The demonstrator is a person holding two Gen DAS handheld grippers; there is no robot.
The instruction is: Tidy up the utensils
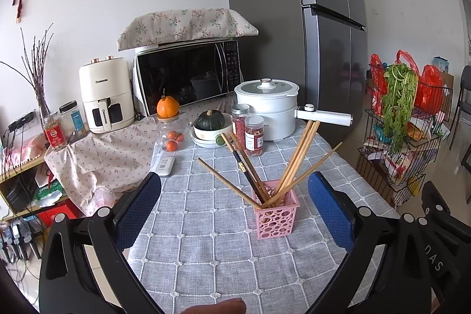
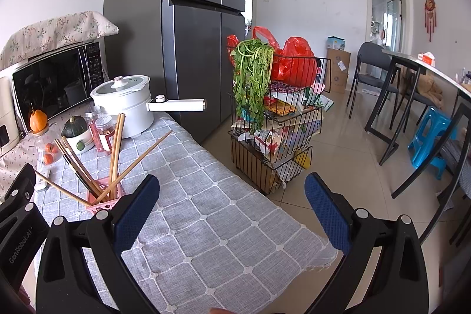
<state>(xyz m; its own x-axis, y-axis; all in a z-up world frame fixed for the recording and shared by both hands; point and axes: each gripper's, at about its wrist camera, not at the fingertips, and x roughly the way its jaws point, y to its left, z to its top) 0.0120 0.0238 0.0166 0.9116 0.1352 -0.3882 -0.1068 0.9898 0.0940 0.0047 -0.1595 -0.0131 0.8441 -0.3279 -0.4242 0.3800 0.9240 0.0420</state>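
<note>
Your left gripper [image 1: 234,206] hangs spread wide above the grey checked tablecloth [image 1: 206,240], its blue pads [image 1: 138,211] holding nothing. Between them, nearer the right pad, stands the pink holder [image 1: 276,218], upright on the cloth, with the chopsticks [image 1: 297,158] fanned out of its top: some lean left, some right, one dark pair among the wooden ones. Your right gripper [image 2: 232,209] is likewise spread and empty, poised over the table's right edge, one pad over the cloth and the other over the tiled floor [image 2: 338,143]; the holder sits just beside its left finger, partly hidden by it. Behind the holder stand two jars [image 1: 253,131], a white pot [image 1: 268,105] with its handle pointing right, a green squash [image 1: 210,119] in a bowl and a microwave [image 1: 188,72]. A wire rack [image 2: 276,137] draped with greens stands on the floor beside the fridge [image 2: 191,34]
</note>
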